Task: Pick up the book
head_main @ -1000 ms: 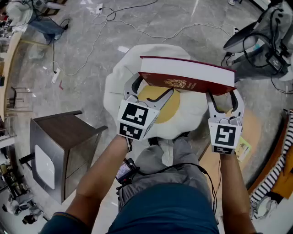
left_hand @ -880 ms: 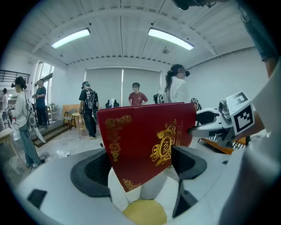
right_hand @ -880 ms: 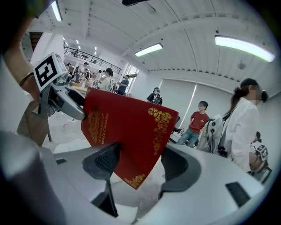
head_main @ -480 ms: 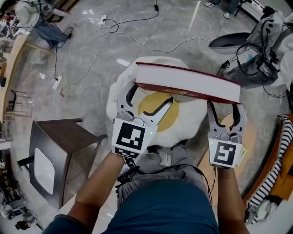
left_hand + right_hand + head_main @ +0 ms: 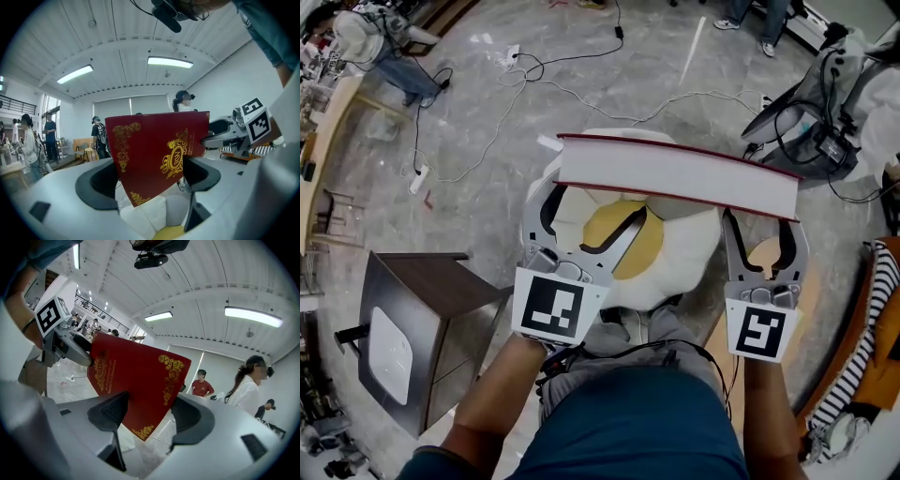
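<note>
book point(image 5: 675, 173): red hardcover, in the air over the fried-egg cushion point(image 5: 675, 258)
left gripper point(image 5: 592, 208): jaws clamped on its left end
right gripper point(image 5: 759, 225): jaws clamped on its right end
change: lifted higher over the last second, cover tipped away
task: pickup looks done

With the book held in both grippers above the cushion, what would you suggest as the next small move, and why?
Probably raise both together, evenly: the left gripper and right gripper each clamp only a corner of the book, so it could tilt or slip.
</note>
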